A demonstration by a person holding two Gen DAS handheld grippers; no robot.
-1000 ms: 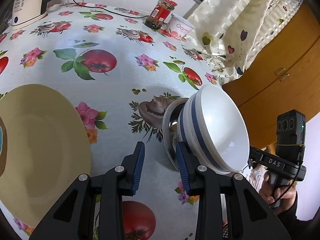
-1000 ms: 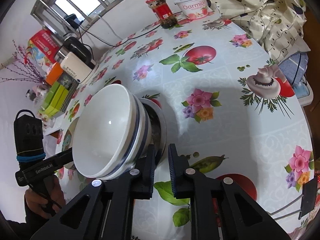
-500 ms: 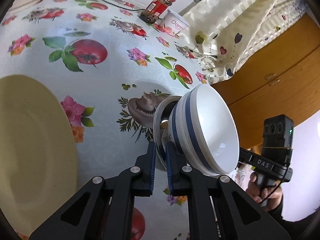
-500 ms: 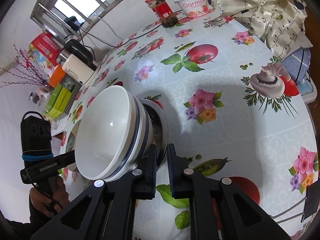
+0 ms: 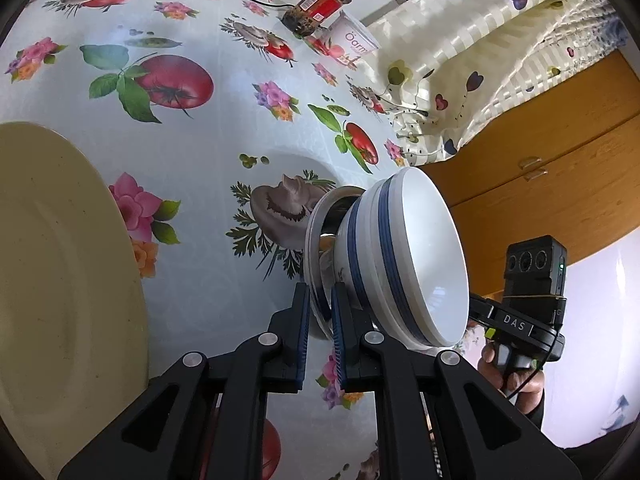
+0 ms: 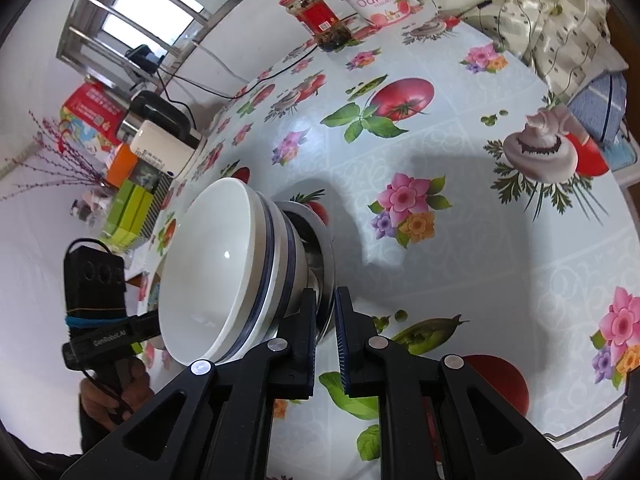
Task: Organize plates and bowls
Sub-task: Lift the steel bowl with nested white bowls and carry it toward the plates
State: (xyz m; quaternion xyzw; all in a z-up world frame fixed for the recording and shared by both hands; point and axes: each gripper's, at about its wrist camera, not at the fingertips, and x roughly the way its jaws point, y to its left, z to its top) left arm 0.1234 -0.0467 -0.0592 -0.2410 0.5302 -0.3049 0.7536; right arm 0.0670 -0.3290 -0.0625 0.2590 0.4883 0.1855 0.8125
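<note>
Gleaming white blue-banded bowls (image 5: 404, 256), nested

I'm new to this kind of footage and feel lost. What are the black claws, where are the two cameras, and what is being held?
No robot here: a person holds a hand-held gripper in each hand, each with a fisheye camera looking along its fingers. In the left wrist view, the left gripper pinches the rim of a shiny metal dish carrying stacked white bowls with blue bands. The right gripper grips the opposite rim. On the flowered tablecloth lie a cream plate, a red-lidded jar and a yoghurt tub.
</note>
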